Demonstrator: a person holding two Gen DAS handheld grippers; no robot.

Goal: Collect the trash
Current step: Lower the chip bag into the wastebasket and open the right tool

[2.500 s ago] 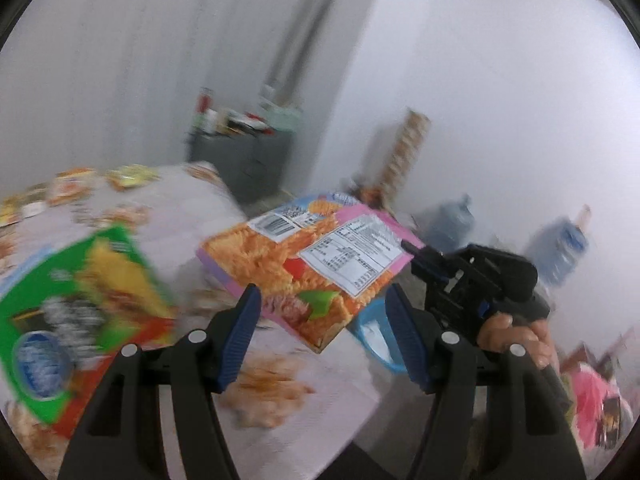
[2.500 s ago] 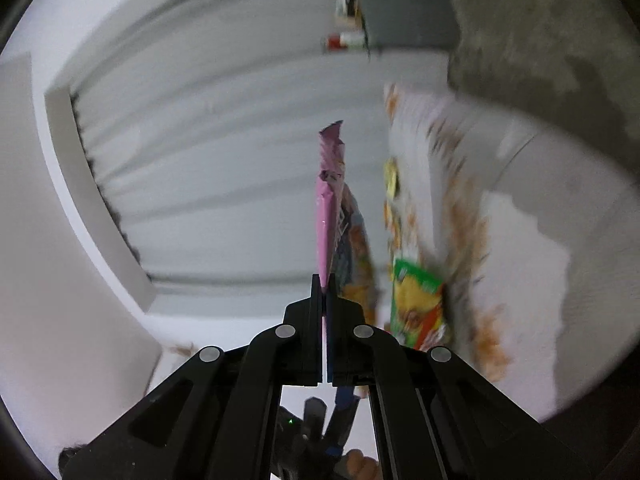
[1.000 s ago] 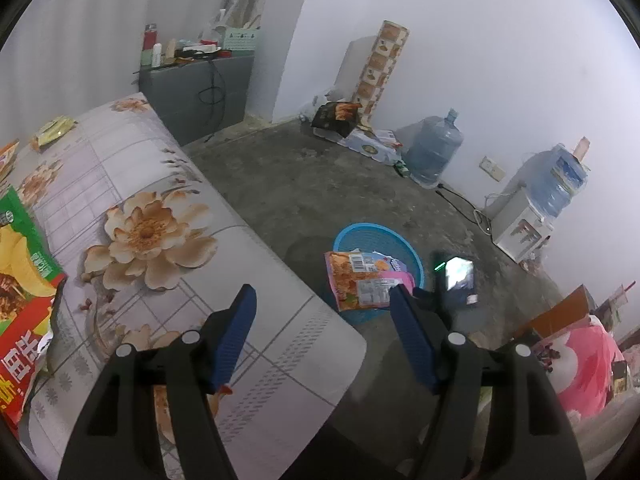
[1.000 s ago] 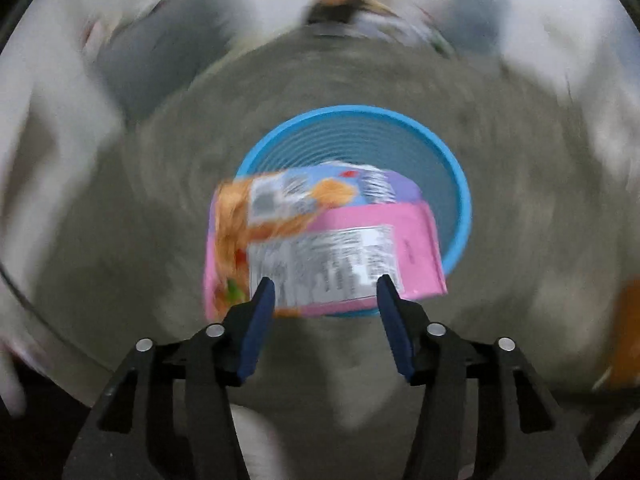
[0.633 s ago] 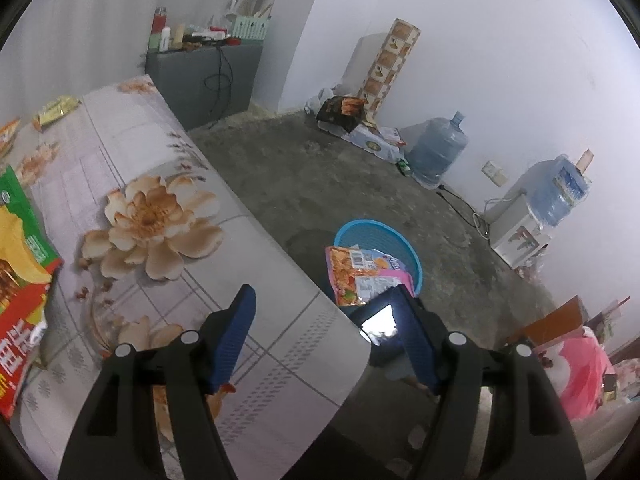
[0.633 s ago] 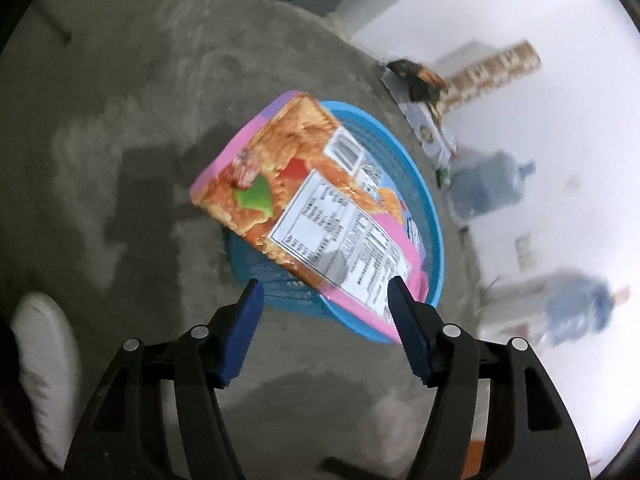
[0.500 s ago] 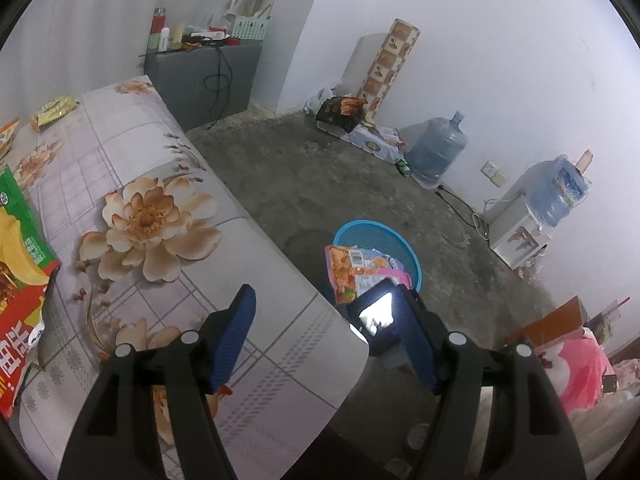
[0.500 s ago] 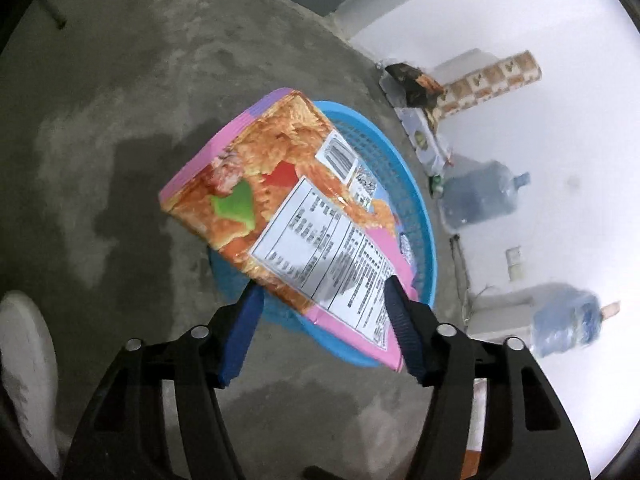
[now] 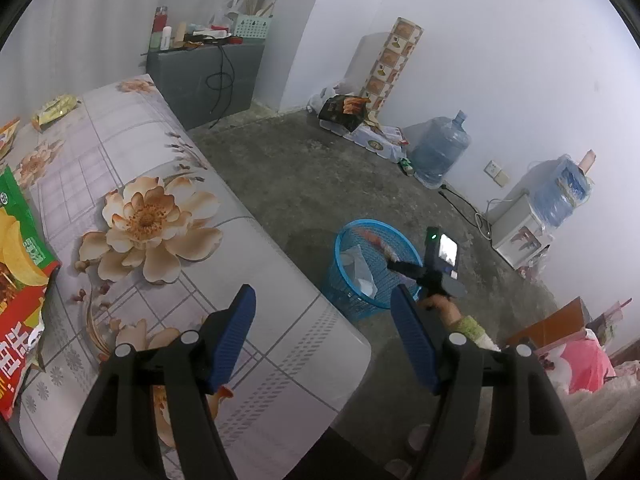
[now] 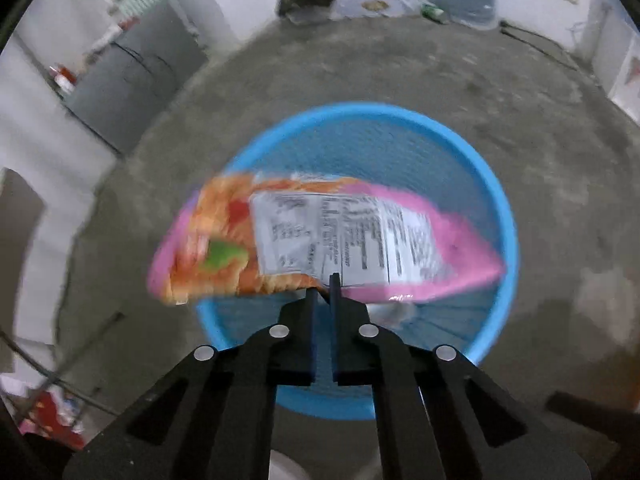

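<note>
My right gripper (image 10: pixel 323 280) is shut on the near edge of a pink and orange snack bag (image 10: pixel 320 236), held flat and blurred just above the blue mesh trash basket (image 10: pixel 508 216) on the concrete floor. In the left wrist view the basket (image 9: pixel 348 284) stands beyond the table's corner, with the right gripper (image 9: pixel 394 266) reaching over its rim and pale wrappers inside. My left gripper (image 9: pixel 322 336) is open and empty above the floral tablecloth's (image 9: pixel 160 216) corner. A green and red chip bag (image 9: pixel 18 280) lies at the far left of the table.
More wrappers (image 9: pixel 54 108) lie at the table's far end. A grey cabinet (image 9: pixel 200 76) stands behind. Water jugs (image 9: pixel 438 152), a white dispenser (image 9: pixel 520 232) and a pile of boxes (image 9: pixel 360 120) line the wall. Cables (image 9: pixel 464 204) cross the floor.
The right gripper has closed on the snack bag's edge over the basket; half a second ago its fingers stood open with the bag lying across the rim. My left gripper stayed put.
</note>
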